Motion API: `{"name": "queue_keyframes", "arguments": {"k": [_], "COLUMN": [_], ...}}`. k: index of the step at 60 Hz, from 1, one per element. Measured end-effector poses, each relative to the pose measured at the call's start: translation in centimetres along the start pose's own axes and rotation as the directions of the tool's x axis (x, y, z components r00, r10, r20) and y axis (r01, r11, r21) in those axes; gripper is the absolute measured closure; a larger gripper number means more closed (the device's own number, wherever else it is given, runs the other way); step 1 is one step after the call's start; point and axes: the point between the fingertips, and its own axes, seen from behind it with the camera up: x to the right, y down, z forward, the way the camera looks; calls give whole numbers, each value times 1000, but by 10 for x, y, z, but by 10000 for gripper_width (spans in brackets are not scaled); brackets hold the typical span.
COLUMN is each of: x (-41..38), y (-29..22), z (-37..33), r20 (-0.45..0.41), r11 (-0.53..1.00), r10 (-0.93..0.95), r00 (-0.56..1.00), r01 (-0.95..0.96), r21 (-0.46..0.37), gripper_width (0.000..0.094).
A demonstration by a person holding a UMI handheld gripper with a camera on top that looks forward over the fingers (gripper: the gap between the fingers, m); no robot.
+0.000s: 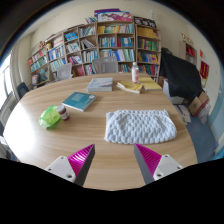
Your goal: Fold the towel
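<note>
A white textured towel (140,126) lies flat on the round wooden table (90,135), a little beyond my fingers and to the right of them. My gripper (113,162) is open and empty above the near part of the table, its magenta pads (80,158) spread wide apart. Nothing stands between the fingers.
On the table are a green crumpled thing (50,117) at the left, a teal book (78,100), a stack of papers (100,84), a yellow object (130,88) and a bottle (135,72). Bookshelves (100,45) line the far wall. A dark chair (178,75) stands at the right.
</note>
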Motion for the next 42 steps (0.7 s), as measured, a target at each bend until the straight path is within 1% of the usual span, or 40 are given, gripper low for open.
{"name": "queue_keyframes", "arguments": {"k": [1, 5, 6, 13, 16, 20, 22, 24, 26, 27, 28, 30, 31, 32, 36, 42], "x": [0, -15, -14, -31, -33, -24, -23, -20, -13, -13, -12, -8, -5, -2, -4, -6], "y": [4, -19, -18, -25, -23, -10, -4, 5, 17, 18, 12, 11, 10, 10, 10, 10], "z": [-9, 56, 58, 141, 167, 192, 213, 223, 232, 230, 235, 237, 239, 238, 237, 234], "r20": [7, 27, 33, 51, 56, 55, 50, 50, 46, 55, 58, 45, 37, 30, 55, 114], "r11": [1000, 1000, 999, 994, 988, 973, 969, 962, 954, 948, 957, 957, 957, 954, 946, 949], "r10": [-7, -27, -34, -101, -147, -205, -219, -230, -244, -258, -248, -255, -260, -268, -293, -264], "r00": [1000, 999, 999, 994, 988, 977, 974, 972, 969, 965, 967, 966, 965, 963, 954, 958], "r01": [7, 27, 34, 102, 150, 209, 224, 235, 248, 264, 254, 259, 262, 269, 298, 279], "r21": [2, 7, 5, -31, -47, -93, -110, -136, -169, -178, -138, -130, -126, -131, -130, -145], "gripper_width": [107, 111, 111, 128, 171, 229, 295, 398, 529, 553, 593, 732, 791, 831, 881, 915]}}
